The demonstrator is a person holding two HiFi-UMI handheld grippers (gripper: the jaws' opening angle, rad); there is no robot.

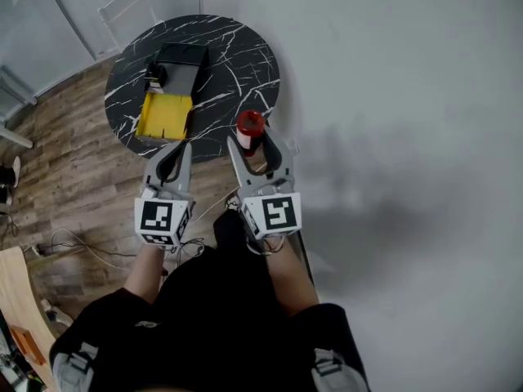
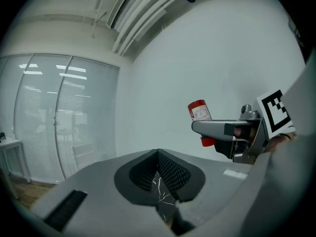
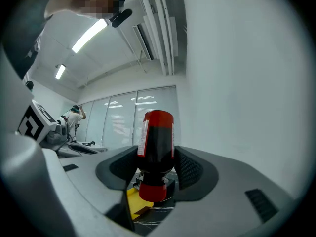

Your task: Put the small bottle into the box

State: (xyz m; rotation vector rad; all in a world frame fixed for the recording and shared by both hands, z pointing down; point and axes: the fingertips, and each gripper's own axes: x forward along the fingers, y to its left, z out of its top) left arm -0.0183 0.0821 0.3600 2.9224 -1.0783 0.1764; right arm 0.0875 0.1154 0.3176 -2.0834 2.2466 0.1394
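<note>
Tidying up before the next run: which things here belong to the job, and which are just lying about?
Job:
small bottle
right gripper holding it
box
table

Lying about:
floor cables
white chair

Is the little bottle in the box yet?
Not yet. Done: the right gripper grips the small bottle. In hand: the bottle is in the air by the edge of the table. Left: move it over the open yellow box and drop it in.

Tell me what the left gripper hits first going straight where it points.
The left gripper would probably meet the yellow box on the round table first; height is unclear, so it may pass above.
</note>
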